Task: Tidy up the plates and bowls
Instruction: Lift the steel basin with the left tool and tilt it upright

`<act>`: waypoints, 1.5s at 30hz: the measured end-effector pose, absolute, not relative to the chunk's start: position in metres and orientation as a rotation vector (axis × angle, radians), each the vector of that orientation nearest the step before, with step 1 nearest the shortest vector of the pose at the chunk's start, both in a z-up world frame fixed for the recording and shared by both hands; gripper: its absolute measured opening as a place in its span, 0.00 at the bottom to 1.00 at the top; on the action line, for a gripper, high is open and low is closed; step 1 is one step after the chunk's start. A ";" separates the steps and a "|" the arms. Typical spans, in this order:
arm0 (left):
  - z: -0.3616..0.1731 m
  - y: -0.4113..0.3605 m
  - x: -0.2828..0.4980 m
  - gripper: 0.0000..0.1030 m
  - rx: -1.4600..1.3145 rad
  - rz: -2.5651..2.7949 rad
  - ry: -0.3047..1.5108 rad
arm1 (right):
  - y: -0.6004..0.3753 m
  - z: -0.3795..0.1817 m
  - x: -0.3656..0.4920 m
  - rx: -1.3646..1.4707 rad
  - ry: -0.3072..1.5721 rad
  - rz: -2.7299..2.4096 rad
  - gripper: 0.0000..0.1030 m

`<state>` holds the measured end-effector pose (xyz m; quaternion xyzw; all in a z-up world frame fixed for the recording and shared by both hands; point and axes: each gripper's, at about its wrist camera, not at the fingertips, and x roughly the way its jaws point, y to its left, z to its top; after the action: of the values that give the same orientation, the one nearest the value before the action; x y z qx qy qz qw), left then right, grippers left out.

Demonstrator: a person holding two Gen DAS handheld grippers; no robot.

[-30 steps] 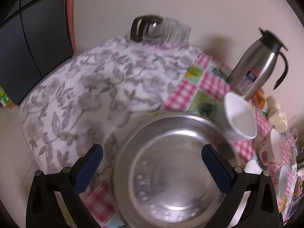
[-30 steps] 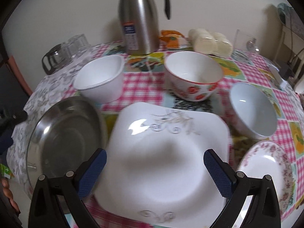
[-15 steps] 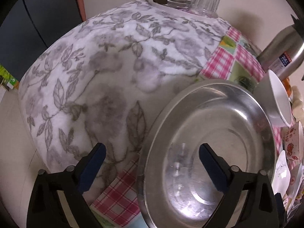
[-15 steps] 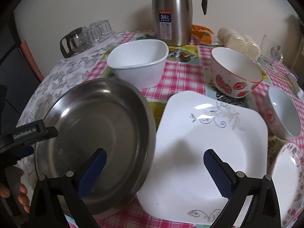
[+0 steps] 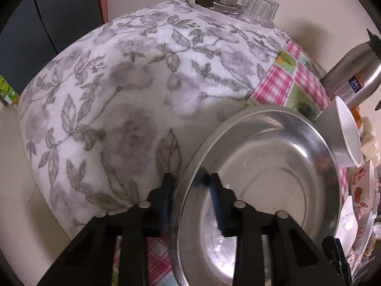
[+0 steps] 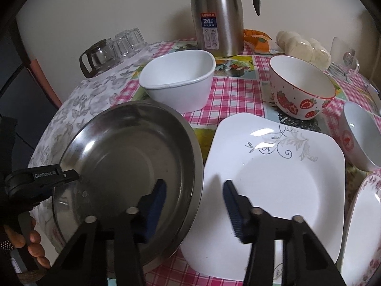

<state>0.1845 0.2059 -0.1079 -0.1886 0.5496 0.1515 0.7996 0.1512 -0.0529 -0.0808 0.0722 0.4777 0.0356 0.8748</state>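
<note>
Steel plate (image 6: 128, 166): round, shallow, at 9 o'clock of the table (image 6: 238, 100) in the right wrist view, lying half on the floral cloth (image 5: 119, 95), its right rim overlapping the left edge of the white square plate (image 6: 273, 178). Left gripper (image 5: 190, 186): jaws have just been closing and straddle the steel plate's near-left rim, one finger outside, one inside; whether the pads already press cannot be told, though they look to be pinching it. Right gripper (image 6: 195, 190): jaws also just closing, half spread astride the overlapped rims of both plates, not visibly clamped on either. White square bowl (image 6: 178, 78): 11 o'clock, standing alone. Strawberry bowl (image 6: 302, 90): 1 o'clock, alone. Small white bowl (image 6: 359, 138): 3 o'clock, alone. Floral-rimmed plate (image 6: 364, 226): 4 o'clock, alone. Thermos jug (image 6: 216, 16): 12 o'clock. Status, by judgement: nothing stacked yet; first plate only being taken up; plates and bowls all remain to be gathered.
</note>
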 end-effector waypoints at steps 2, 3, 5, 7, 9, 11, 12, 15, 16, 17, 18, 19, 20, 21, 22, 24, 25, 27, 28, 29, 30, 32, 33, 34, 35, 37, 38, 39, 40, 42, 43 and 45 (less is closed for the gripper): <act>-0.106 0.207 0.184 0.30 -0.403 0.331 1.180 | -0.052 -0.079 0.150 0.148 0.992 0.074 0.41; -0.105 0.207 0.184 0.29 -0.408 0.334 1.180 | -0.052 -0.079 0.150 0.146 0.990 0.077 0.38; -0.105 0.210 0.181 0.29 -0.418 0.343 1.180 | -0.050 -0.078 0.150 0.142 0.985 0.085 0.36; -0.104 0.214 0.178 0.29 -0.427 0.356 1.179 | -0.047 -0.076 0.150 0.136 0.979 0.094 0.36; -0.104 0.221 0.176 0.29 -0.447 0.375 1.175 | -0.044 -0.075 0.149 0.126 0.974 0.107 0.35; -0.104 0.225 0.175 0.28 -0.458 0.396 1.171 | -0.040 -0.075 0.149 0.116 0.972 0.122 0.35; -0.104 0.228 0.174 0.28 -0.462 0.407 1.168 | -0.038 -0.076 0.149 0.111 0.974 0.128 0.35; -0.104 0.231 0.172 0.28 -0.475 0.424 1.166 | -0.034 -0.075 0.147 0.100 0.967 0.139 0.35; -0.104 0.233 0.171 0.29 -0.481 0.429 1.164 | -0.033 -0.075 0.147 0.100 0.968 0.141 0.35; -0.105 0.234 0.171 0.29 -0.487 0.434 1.162 | -0.031 -0.075 0.147 0.098 0.968 0.148 0.35; -0.105 0.236 0.170 0.29 -0.493 0.437 1.160 | -0.030 -0.075 0.146 0.096 0.968 0.153 0.34; -0.105 0.237 0.170 0.29 -0.500 0.442 1.158 | -0.028 -0.075 0.147 0.090 0.968 0.161 0.33; -0.105 0.237 0.170 0.29 -0.502 0.444 1.157 | -0.026 -0.076 0.147 0.088 0.969 0.166 0.33; -0.105 0.238 0.169 0.29 -0.504 0.443 1.157 | -0.025 -0.077 0.147 0.089 0.973 0.172 0.33; -0.106 0.238 0.170 0.29 -0.506 0.442 1.158 | -0.024 -0.078 0.147 0.091 0.978 0.179 0.33; -0.106 0.238 0.170 0.29 -0.508 0.442 1.157 | -0.022 -0.083 0.148 0.092 0.988 0.184 0.31; -0.106 0.237 0.169 0.29 -0.507 0.443 1.157 | -0.021 -0.086 0.149 0.095 0.995 0.186 0.30; -0.106 0.238 0.168 0.31 -0.510 0.444 1.155 | -0.020 -0.090 0.149 0.103 1.004 0.192 0.25; -0.107 0.239 0.169 0.32 -0.517 0.440 1.153 | -0.019 -0.093 0.150 0.106 1.012 0.197 0.24; -0.108 0.239 0.170 0.32 -0.521 0.439 1.151 | -0.019 -0.094 0.150 0.111 1.014 0.200 0.23; -0.108 0.239 0.170 0.33 -0.520 0.440 1.151 | -0.018 -0.095 0.150 0.117 1.014 0.202 0.22; -0.108 0.238 0.171 0.33 -0.512 0.445 1.147 | -0.016 -0.096 0.150 0.111 1.004 0.207 0.19; -0.108 0.237 0.173 0.33 -0.509 0.448 1.145 | -0.015 -0.096 0.150 0.108 1.002 0.206 0.19; -0.108 0.236 0.174 0.33 -0.506 0.450 1.143 | -0.014 -0.097 0.150 0.104 0.999 0.205 0.19; -0.108 0.236 0.175 0.33 -0.503 0.451 1.139 | -0.014 -0.097 0.150 0.102 0.996 0.205 0.19; -0.107 0.237 0.176 0.33 -0.508 0.450 1.141 | -0.013 -0.096 0.150 0.097 1.000 0.203 0.19; -0.107 0.237 0.176 0.33 -0.517 0.448 1.139 | -0.013 -0.096 0.150 0.095 1.002 0.201 0.19; -0.107 0.238 0.176 0.33 -0.524 0.445 1.136 | -0.013 -0.095 0.150 0.092 1.005 0.198 0.19; -0.106 0.239 0.176 0.32 -0.525 0.443 1.135 | -0.012 -0.094 0.150 0.086 1.006 0.194 0.19; -0.105 0.240 0.176 0.32 -0.528 0.439 1.130 | -0.010 -0.092 0.150 0.074 1.006 0.191 0.19; -0.103 0.240 0.175 0.32 -0.533 0.438 1.126 | -0.010 -0.091 0.149 0.069 1.005 0.190 0.19; -0.101 0.240 0.173 0.32 -0.538 0.433 1.118 | -0.009 -0.087 0.149 0.064 1.000 0.188 0.19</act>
<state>0.1731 0.2403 -0.1011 -0.2500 0.5197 0.2011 0.7918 0.1488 -0.0086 -0.0875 0.0305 0.4788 0.0900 0.8728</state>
